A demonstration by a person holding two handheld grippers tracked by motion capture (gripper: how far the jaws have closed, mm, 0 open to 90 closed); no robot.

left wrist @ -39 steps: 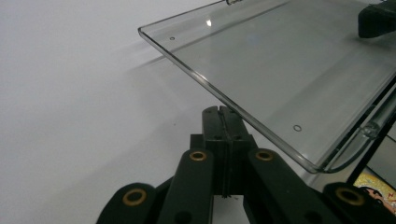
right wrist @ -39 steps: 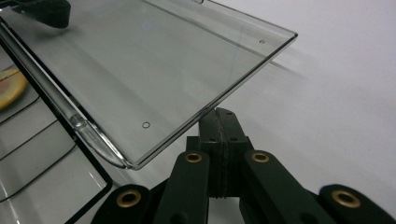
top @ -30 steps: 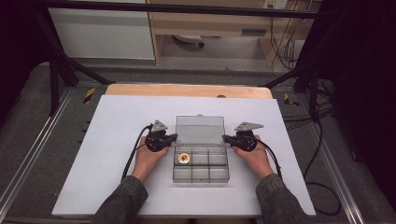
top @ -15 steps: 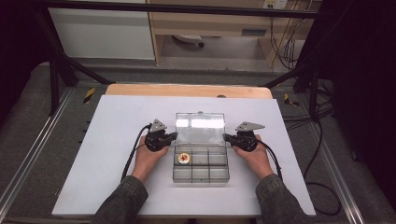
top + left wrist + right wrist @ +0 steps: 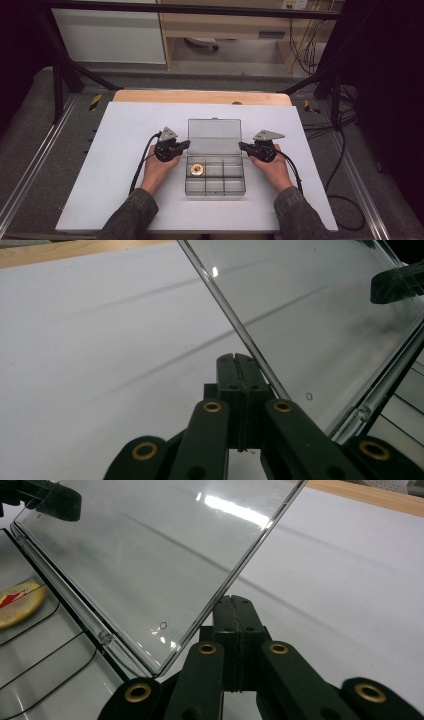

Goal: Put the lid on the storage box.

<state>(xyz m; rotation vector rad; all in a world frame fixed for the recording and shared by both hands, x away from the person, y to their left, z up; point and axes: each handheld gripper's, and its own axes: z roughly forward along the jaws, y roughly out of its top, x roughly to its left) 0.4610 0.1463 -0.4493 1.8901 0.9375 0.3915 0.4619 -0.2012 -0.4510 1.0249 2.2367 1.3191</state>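
A clear plastic compartment box point(image 5: 215, 176) lies on the white table, its lid point(image 5: 214, 135) point(image 5: 320, 325) point(image 5: 145, 560) swung open and leaning back. One near-left compartment holds a round yellow and red disc point(image 5: 196, 170) point(image 5: 15, 605). My left gripper point(image 5: 186, 144) point(image 5: 237, 360) is shut and empty, its tips right at the lid's left edge. My right gripper point(image 5: 242, 145) point(image 5: 234, 601) is shut and empty too, its tips at the lid's right edge. Whether either tip touches the lid I cannot tell. Each gripper is held by a hand resting beside the box.
The white sheet point(image 5: 130, 125) covers a wooden tabletop point(image 5: 200, 96) whose far strip shows. Metal rails point(image 5: 30, 170) run along both sides. Cables point(image 5: 320, 130) trail off to the right. A white cabinet point(image 5: 110, 35) and shelving stand beyond the table.
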